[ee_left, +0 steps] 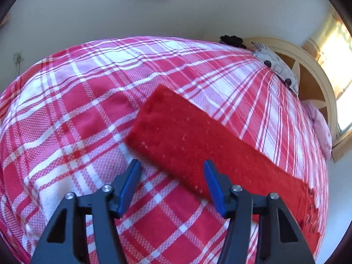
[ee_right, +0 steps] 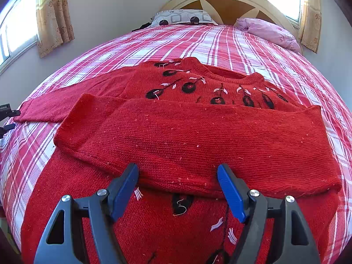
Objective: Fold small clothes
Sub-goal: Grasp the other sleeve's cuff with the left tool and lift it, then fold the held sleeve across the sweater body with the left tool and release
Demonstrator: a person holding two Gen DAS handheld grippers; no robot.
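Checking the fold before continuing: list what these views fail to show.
- Sweater hem: right wrist view, cut off by the bottom edge and right gripper.
- Chest embroidery: partly hidden under the folded sleeve.
- Sweater body: left wrist view shows only the outstretched sleeve beyond the left gripper.

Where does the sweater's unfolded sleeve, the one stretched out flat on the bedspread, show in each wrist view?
Left wrist: the outstretched sleeve runs diagonally across the centre, just ahead of the open left gripper.
Right wrist: it lies at the left edge, beyond the folded sleeve.
Shared landmark: the patterned pillow.
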